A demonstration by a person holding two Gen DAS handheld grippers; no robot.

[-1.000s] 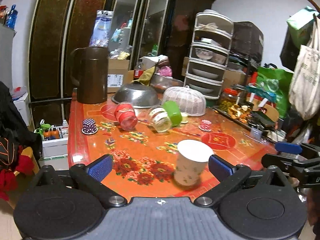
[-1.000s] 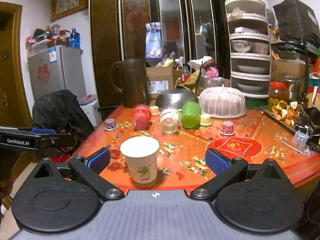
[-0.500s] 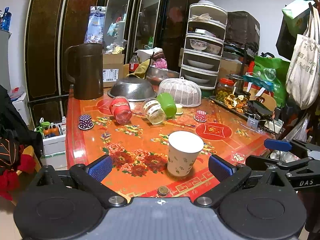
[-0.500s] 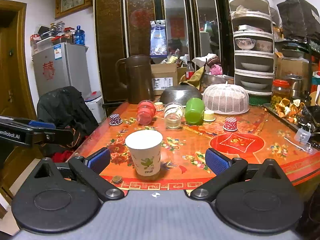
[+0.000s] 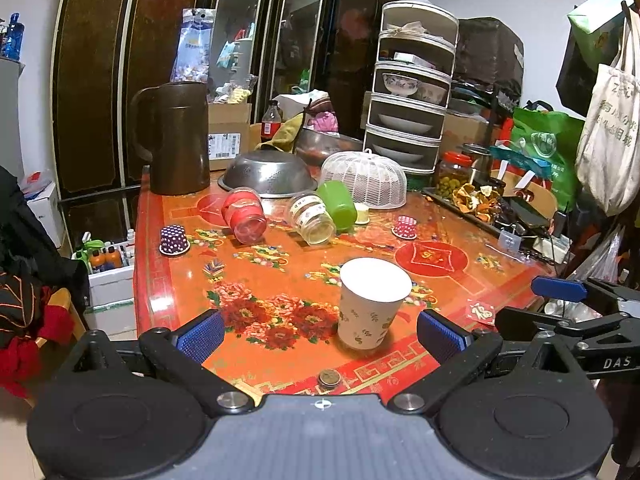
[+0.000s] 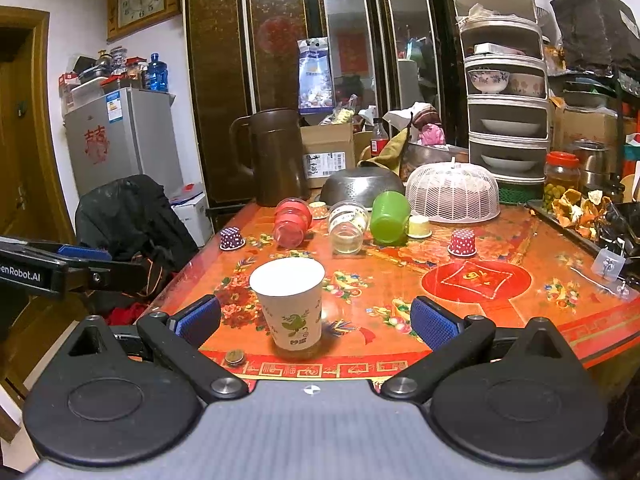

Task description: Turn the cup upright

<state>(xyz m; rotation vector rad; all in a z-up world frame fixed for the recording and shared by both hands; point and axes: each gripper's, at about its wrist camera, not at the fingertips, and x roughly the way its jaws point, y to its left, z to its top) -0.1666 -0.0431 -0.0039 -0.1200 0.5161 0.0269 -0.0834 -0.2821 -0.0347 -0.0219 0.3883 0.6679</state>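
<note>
A white paper cup with a leaf print (image 5: 372, 304) stands upright on the orange flowered table (image 5: 280, 272), near its front edge; it also shows in the right wrist view (image 6: 290, 304). My left gripper (image 5: 320, 332) is open and empty, its blue pads wide apart, held back off the table edge. My right gripper (image 6: 316, 320) is open and empty too, drawn back from the cup. Further back a red cup (image 5: 245, 216), a clear glass jar (image 5: 314, 224) and a green cup (image 5: 338, 205) lie on their sides.
A coin (image 5: 329, 378) lies by the front edge. Small dotted cupcake cases (image 5: 174, 239) (image 5: 405, 227), a brown jug (image 5: 176, 140), a steel colander (image 5: 266, 174), a white mesh food cover (image 5: 366, 180) and a tiered dish rack (image 5: 412, 100) stand behind. A tray of clutter (image 5: 480, 200) lines the right side.
Both grippers have pulled back from the table and away from the cup, which stays standing upright. More of the front edge and the coin have come into view.
</note>
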